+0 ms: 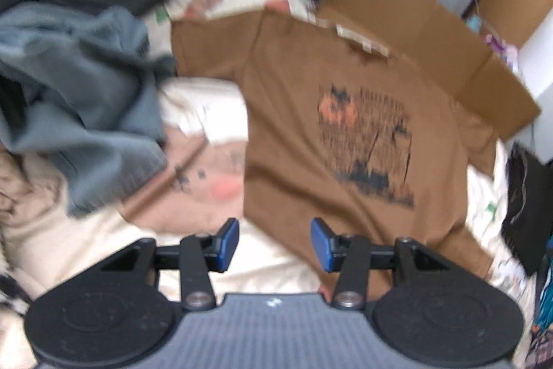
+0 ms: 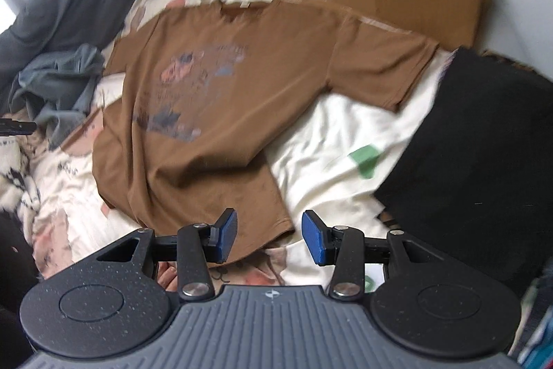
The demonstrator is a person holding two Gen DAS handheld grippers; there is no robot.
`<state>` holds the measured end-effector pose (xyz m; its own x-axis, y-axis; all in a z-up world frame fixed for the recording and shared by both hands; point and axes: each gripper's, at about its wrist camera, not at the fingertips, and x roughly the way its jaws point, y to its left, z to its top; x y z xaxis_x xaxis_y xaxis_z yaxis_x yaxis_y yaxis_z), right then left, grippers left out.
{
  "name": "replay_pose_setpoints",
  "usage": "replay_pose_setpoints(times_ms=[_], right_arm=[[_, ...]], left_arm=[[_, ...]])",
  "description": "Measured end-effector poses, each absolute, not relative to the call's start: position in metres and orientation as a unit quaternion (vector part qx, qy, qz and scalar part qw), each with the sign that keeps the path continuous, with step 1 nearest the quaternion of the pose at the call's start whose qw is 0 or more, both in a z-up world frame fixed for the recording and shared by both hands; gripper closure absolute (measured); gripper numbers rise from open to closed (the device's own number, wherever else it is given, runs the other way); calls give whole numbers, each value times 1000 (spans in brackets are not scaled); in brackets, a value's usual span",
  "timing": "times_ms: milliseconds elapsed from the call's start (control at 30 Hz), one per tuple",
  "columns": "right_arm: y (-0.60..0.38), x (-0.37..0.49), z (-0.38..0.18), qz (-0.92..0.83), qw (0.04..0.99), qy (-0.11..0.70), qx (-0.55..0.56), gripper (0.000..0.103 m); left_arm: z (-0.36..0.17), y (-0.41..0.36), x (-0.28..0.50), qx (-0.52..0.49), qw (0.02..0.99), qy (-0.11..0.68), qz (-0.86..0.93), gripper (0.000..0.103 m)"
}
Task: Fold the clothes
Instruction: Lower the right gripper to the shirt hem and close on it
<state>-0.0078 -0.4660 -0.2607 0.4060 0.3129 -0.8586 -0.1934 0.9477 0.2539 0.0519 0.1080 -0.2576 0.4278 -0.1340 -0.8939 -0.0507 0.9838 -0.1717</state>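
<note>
Left wrist view: the brown short-sleeved T-shirt with a dark and orange print (image 1: 345, 113) lies spread face up on the cream patterned bed sheet (image 1: 193, 113), filling the centre and right of the frame, presumably flattened so it can be folded. The left gripper (image 1: 274, 242) hangs over its lower left hem corner, blue pads parted with nothing between them. A rumpled grey-blue garment (image 1: 79, 106) crowds the left; a flat brown cardboard sheet (image 1: 414, 9) borders the collar at upper right.

Right wrist view: the T-shirt occupies the middle, one sleeve reaching toward the right. The right gripper (image 2: 269, 237) is likewise spread and empty, poised above the lower right hem corner, where bare sheet shows. A black cloth pile (image 2: 477, 140) hems in the right edge; bare sheet between it and the shirt likely leaves room to fold.
</note>
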Motion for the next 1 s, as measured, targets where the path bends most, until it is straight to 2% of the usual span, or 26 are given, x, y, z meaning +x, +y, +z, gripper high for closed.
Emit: replay_pose_setpoints(times_ms=[200,433,867,1000], right_arm=[[-440,3,-315,166,829,532,51,54],[-436,18,-356,168,817,550,37,54],[-446,40,-391,145,808,568,49,54],[-445,41,-405,144,795,586,60,61]], left_arm=[[-316,106,47,-81,820,566,-28,54],[-358,109,56,-97,811,576,-14,54],[-394,70,70,-133,797,587,-55,55],[-398,62,69,-159,796,581,-57,55]])
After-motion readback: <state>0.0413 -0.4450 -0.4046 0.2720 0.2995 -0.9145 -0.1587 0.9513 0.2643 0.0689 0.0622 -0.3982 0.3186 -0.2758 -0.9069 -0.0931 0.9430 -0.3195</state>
